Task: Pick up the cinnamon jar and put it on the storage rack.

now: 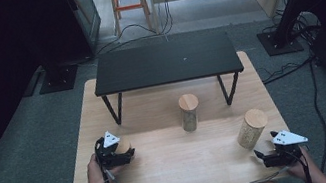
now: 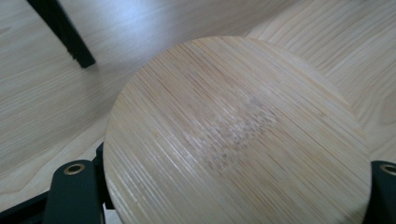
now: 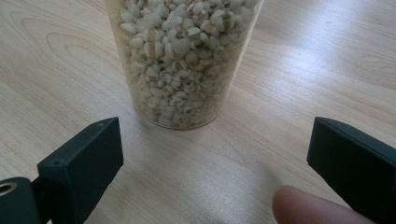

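your left gripper (image 1: 120,155) is clamping a jar (image 2: 233,135) by its bamboo lid near the table's (image 1: 174,165) left edge. your right gripper (image 1: 269,153) is resting with jaws apart at the front right corner, just before a grain jar (image 1: 252,129). a 3rd jar (image 1: 189,112) is standing mid-table.

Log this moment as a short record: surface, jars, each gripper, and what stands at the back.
surface: light wooden table
jars: three with bamboo lids, at left, centre and right
right jar contents: pale grains
left gripper: jaws on either side of the left jar
right gripper: open, just short of the right jar
back: small black table
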